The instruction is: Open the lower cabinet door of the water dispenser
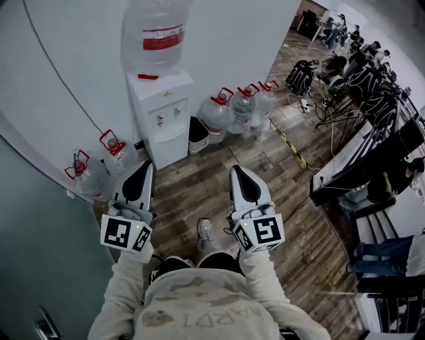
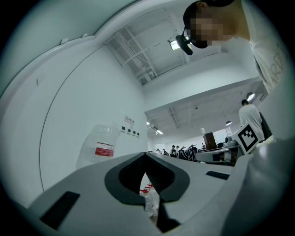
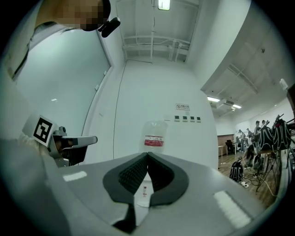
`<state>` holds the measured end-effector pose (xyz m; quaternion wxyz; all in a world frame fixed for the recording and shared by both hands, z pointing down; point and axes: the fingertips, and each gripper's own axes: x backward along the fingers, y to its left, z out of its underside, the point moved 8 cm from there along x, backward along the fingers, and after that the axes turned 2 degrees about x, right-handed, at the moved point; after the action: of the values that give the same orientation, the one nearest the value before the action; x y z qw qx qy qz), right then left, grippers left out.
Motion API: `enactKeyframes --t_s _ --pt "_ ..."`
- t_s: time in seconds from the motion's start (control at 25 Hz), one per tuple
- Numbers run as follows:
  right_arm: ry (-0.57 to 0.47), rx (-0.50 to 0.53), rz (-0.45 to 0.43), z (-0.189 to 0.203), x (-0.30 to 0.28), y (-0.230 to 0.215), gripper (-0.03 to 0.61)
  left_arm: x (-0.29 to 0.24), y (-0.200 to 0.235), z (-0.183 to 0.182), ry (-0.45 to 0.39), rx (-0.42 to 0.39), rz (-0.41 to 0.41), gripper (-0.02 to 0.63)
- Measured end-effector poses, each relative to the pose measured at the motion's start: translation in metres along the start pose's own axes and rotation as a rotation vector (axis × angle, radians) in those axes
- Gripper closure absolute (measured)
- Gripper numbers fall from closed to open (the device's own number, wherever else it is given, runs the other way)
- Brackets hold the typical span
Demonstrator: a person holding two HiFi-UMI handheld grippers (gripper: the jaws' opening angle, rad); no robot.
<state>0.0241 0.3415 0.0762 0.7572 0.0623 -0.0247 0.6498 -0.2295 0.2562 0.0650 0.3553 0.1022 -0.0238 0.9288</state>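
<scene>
Against the wall, head view: water dispenser (image 1: 163, 109), lower cabinet door (image 1: 167, 151) shut; approach step, we judge.
Left gripper view: left tool (image 2: 146, 156) clenched, empty.
Right gripper view: right tool (image 3: 147, 156) clenched, empty; next we must reach the door's edge.

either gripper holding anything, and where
Nothing is held: the left gripper and right gripper are both shut and empty, short of the water dispenser.

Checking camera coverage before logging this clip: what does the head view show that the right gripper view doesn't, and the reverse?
Head view only: the lower cabinet door, spare bottles on the wooden floor, and a dark bin. Right gripper view only: the ceiling lamp and the row of wall signs. Both: the large bottle atop the water dispenser.
</scene>
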Motion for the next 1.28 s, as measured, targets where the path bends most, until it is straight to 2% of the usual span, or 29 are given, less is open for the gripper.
enactKeyframes --t_s 0.56,1.28 --pt "-0.010 -0.006 -0.083 0.011 -0.117 -0.075 0.569 -0.106 0.043 0.015 -0.008 -0.018 -0.077 0.611" --pt "-0.016 -0.034 -0.248 0.039 -0.229 -0.162 0.569 -0.213 0.064 0.038 -0.020 -0.066 -0.215 0.611"
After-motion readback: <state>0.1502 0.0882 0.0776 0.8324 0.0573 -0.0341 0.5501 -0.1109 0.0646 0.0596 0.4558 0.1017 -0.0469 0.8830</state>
